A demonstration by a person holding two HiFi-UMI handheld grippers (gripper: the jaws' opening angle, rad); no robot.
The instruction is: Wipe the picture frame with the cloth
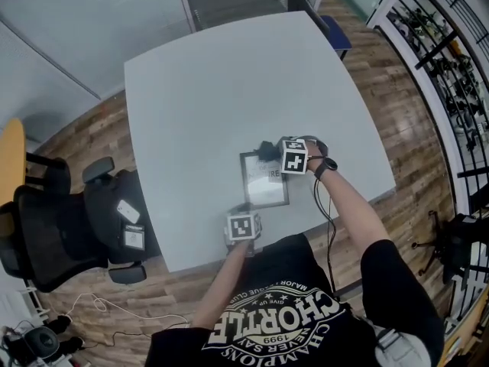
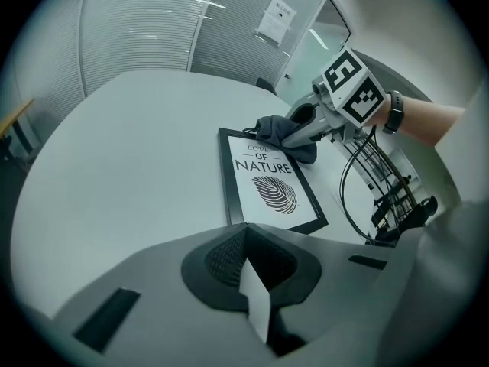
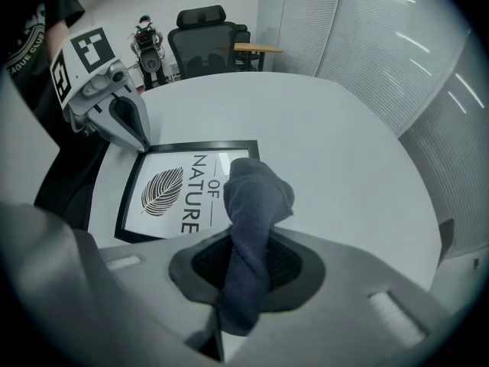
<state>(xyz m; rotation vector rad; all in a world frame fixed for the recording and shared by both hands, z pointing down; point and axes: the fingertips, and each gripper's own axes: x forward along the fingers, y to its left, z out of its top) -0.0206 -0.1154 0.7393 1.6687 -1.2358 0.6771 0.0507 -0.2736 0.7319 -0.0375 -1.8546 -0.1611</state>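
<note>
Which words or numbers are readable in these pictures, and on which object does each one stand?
"OF NATURE": picture frame; the word above is partly under the cloth.
"CHORTLE", "CHAMPIONS", "1993": the person's black T-shirt.
Paper on the glass wall: too small to read.

Wide free room is offered by the far and left parts of the table (image 1: 191, 82), which are left bare. The near right part is taken up by the picture frame (image 1: 263, 180), laid flat. Its far edge is covered by the cloth (image 1: 265, 150) clamped in the right gripper (image 1: 273, 153). Its near corner is blocked by the closed left gripper (image 1: 244, 209). The table's left side is flanked by a black office chair (image 1: 69, 220).
</note>
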